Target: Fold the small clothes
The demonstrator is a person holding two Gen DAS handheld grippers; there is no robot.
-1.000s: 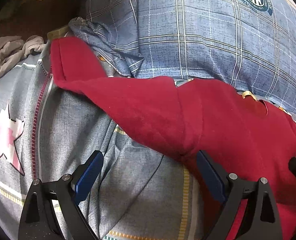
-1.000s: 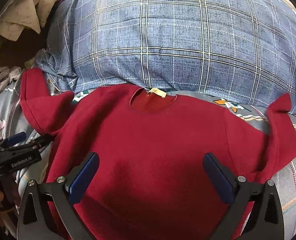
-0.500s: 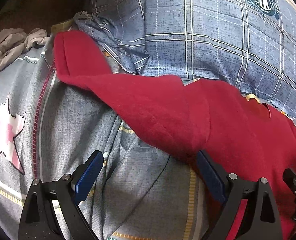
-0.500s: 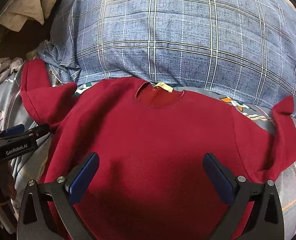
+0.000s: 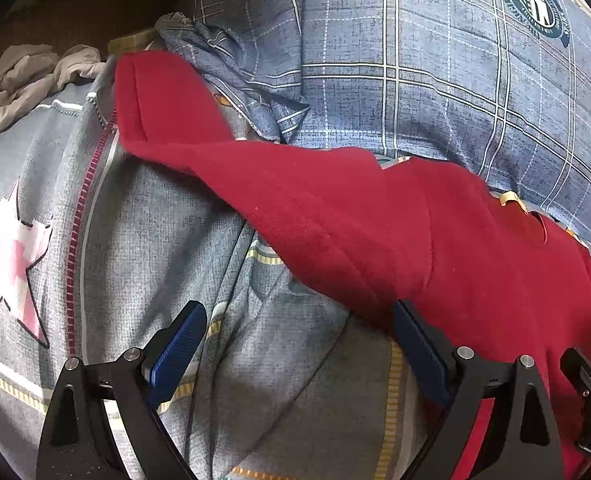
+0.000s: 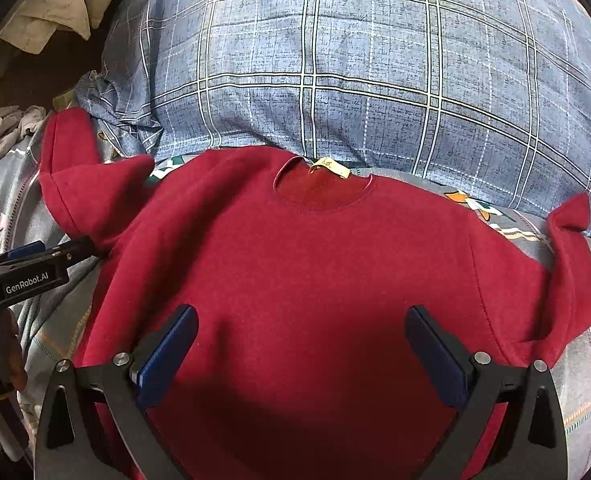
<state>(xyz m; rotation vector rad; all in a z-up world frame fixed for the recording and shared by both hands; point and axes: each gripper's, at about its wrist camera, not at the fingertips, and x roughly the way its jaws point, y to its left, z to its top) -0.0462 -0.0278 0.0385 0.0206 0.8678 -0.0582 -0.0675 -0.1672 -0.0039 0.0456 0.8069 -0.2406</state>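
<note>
A blue plaid pillow [image 6: 375, 80] with a round green emblem [image 5: 535, 4] lies across the far side of a grey bedsheet [image 5: 155, 220] printed with a pink star [image 5: 7, 256] and a red dashed stripe. Past the sheet's left edge sits a heap of crumpled grey cloth [image 5: 27, 76]. A cream cloth [image 6: 51, 4] hangs in the far left corner.

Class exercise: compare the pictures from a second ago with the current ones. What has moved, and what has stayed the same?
Both grippers eased slightly nearer the red sweater: the left gripper toward its sleeve, the right gripper over its body. Nothing was gripped or released; both pairs of jaws stay open. The sweater stays spread, sleeves out, below the plaid pillow.
</note>
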